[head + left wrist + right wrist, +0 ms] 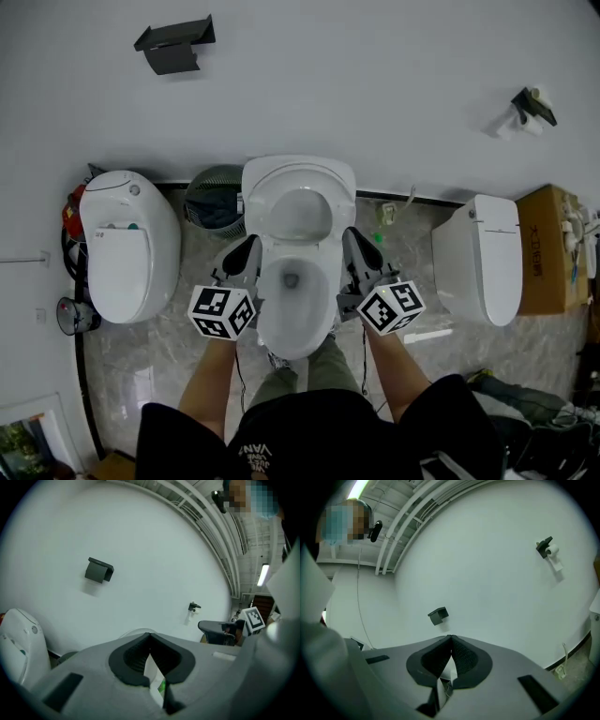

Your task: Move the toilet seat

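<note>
At the centre of the head view, against the white wall, stands a white ceramic toilet bowl (292, 314), uncovered. The white oval toilet seat (267, 192) is in the raised position at the rear of the bowl, next to the wall.

Left gripper (249, 244): positioned just beside the left rim of the bowl, close to the lower edge of the raised seat. In the left gripper view its jaws are closed tip to tip (150, 634), with nothing between the pads. Contact with the seat or bowl cannot be confirmed.

Right gripper (352, 236): positioned just beside the right rim, mirroring the left. In the right gripper view its jaws are also brought together (451, 637), and no object is clamped.

Surrounding items:
- A second white toilet with closed lid (127, 248) stands to the left.
- A dark mesh waste bin (211, 202) sits between that toilet and the centre bowl.
- A third white closed toilet (480, 258) stands to the right, with a brown cardboard box (548, 248) just beyond it.
- A dark angular wall bracket (175, 44) is mounted on the upper left wall.
- A black paper holder with a white roll (528, 110) is mounted on the upper right wall.
</note>
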### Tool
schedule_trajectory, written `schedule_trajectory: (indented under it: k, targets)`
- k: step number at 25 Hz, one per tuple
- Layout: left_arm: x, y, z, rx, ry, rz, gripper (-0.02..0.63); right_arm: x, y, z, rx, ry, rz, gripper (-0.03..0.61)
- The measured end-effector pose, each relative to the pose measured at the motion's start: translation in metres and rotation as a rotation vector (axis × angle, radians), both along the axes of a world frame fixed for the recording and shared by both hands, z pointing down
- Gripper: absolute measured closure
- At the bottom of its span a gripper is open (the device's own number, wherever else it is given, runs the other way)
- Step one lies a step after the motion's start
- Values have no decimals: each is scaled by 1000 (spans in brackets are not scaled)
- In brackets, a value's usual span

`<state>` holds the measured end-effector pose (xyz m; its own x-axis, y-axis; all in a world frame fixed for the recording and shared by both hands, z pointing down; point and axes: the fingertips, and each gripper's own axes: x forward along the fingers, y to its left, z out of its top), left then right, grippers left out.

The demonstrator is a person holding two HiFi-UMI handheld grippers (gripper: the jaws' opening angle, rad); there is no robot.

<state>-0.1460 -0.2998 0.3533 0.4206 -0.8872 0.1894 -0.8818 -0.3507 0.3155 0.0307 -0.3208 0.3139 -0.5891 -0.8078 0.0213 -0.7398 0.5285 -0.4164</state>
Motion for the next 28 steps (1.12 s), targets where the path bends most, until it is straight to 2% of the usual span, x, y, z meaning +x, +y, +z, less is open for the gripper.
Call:
schedule_trajectory:
  k: [7,11,14,21,24,28]
  targets:
    - [-2,36,-20,40,-14,69,612,-3,45,-26,57,14,44,578]
    - [-3,58,-21,36,-29,98,612,-2,70,-29,51,17,78,579]
    - [-5,73,-20,22,-69,106,612,-4,85,-30,46,35,75,579]
    - [-8,103,-24,30,-184,85,612,-5,110,-18,33,152,66,579]
    - [-12,118,-30,46,-208,53,612,-8,121,-15,36,194,34,580]
    - [-6,138,-36,52,-226,28,612,-4,134,-14,28,200,-6,579]
